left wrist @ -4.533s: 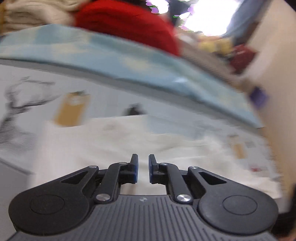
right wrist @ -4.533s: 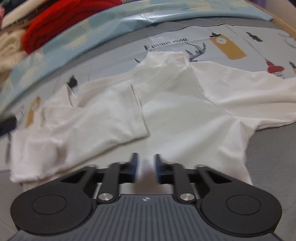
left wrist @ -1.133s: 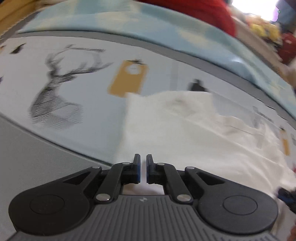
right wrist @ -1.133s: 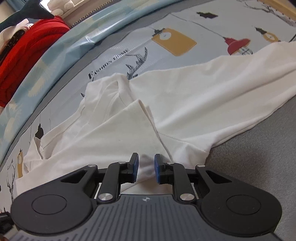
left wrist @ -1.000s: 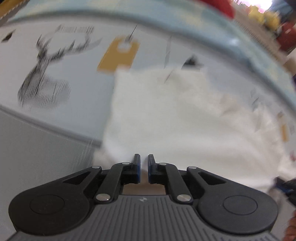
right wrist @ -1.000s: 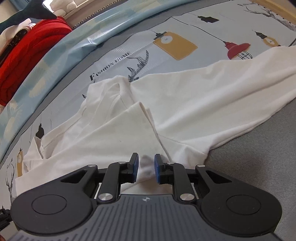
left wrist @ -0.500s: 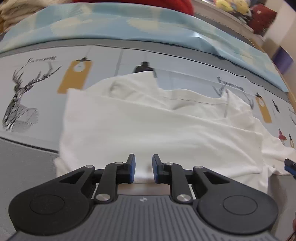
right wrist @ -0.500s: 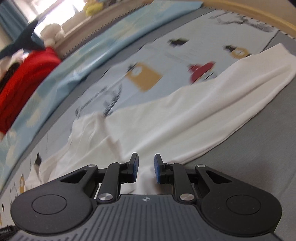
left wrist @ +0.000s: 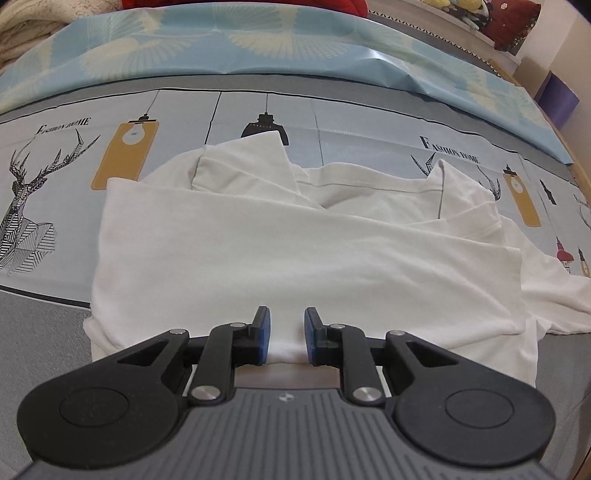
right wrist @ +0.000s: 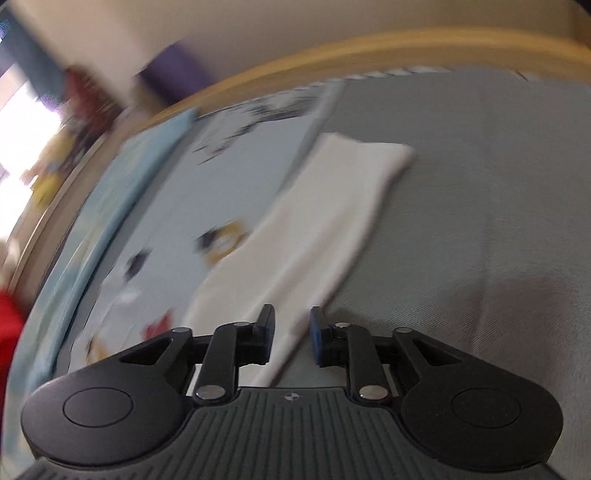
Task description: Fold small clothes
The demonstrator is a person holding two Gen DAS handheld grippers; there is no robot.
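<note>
Beyond the shirt's [left wrist: 295, 258] near hem, your left tool [left wrist: 287, 334] hangs released; right tool [right wrist: 291, 336], just opening, straddles its sleeve [right wrist: 325, 225] ungripped.

Grey bedsheet [left wrist: 40, 325] with deer, lamp prints; blue patterned cover [left wrist: 258, 40]; red blanket [left wrist: 354, 5] behind.

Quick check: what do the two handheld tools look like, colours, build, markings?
Both match: left tool and right tool have matte black linkage arms with silver pivot pins, round black hubs either side, blue pads on the fingertips, and a ribbed dark grey base plate with a small round emblem. No cables, hands or sleeves visible.
</note>
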